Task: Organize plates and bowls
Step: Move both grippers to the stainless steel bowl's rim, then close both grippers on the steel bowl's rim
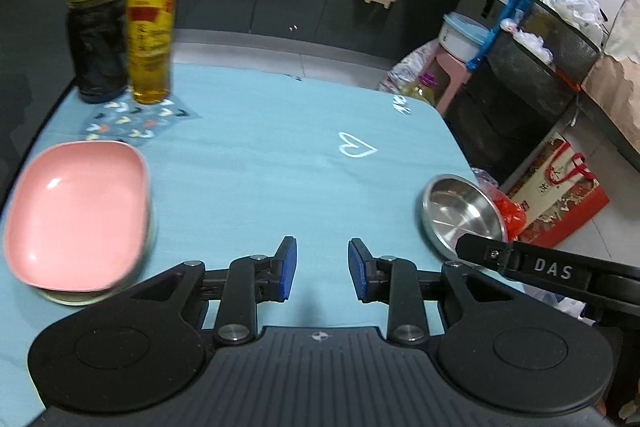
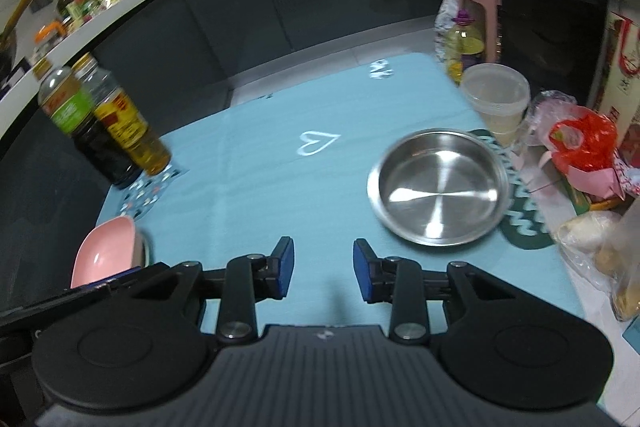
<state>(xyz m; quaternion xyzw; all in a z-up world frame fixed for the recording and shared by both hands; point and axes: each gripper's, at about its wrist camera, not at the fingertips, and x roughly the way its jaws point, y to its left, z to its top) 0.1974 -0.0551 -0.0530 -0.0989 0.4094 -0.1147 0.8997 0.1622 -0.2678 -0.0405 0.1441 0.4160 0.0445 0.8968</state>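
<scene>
Both the left gripper (image 1: 322,269) and right gripper (image 2: 323,269) hang part-open and empty over the light-blue tablecloth (image 1: 260,131), between the squarish pink plastic plate (image 1: 78,209) (stacked on another dish) and the round stainless-steel pan (image 2: 438,187), 2 pieces apparently awaiting sorting.

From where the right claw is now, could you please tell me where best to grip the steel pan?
Probably the near rim of the steel pan, approached from above with one finger inside and one outside. It sits flat and upright, too wide to span, and its thin raised wall is the only pinchable edge.

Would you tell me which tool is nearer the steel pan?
Right. The right tool is just beside the steel pan; the left tool sits farther away, nearer the pink dish.
</scene>
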